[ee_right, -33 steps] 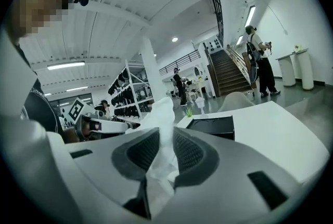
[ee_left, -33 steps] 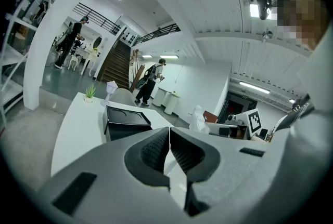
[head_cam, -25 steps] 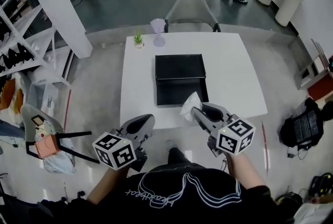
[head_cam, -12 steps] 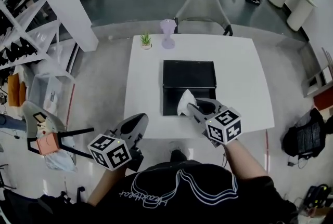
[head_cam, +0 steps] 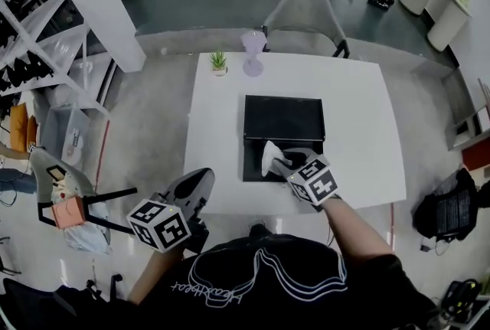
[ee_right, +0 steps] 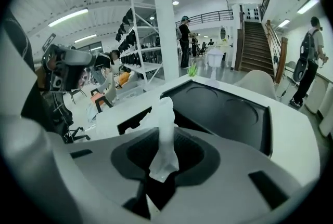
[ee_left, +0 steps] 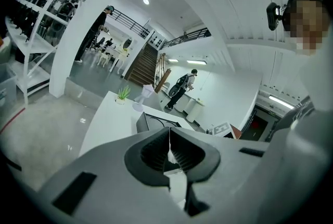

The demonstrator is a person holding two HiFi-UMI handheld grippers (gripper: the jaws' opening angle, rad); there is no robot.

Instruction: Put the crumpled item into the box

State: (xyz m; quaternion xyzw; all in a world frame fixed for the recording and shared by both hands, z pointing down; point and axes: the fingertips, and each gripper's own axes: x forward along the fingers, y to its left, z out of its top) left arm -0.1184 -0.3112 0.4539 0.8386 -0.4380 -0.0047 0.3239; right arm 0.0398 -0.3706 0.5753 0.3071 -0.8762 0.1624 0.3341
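Right gripper (head_cam: 285, 163) clamped on white crumpled paper tissue (ee_right: 165, 129); tissue sticks out ahead of jaws, black open rectangular box (head_cam: 283, 120) just beyond. Best carry tissue fully over box cavity before releasing. Left gripper (ee_left: 169, 137) jaws together, apparently empty.

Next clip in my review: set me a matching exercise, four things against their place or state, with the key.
1. crumpled item
2. black box
3. potted plant
4. left gripper

A. shut, holding nothing
B. far left corner of the table
C. pinched in the right gripper
D. open, mid-table

Pairs: 1-C, 2-D, 3-B, 4-A
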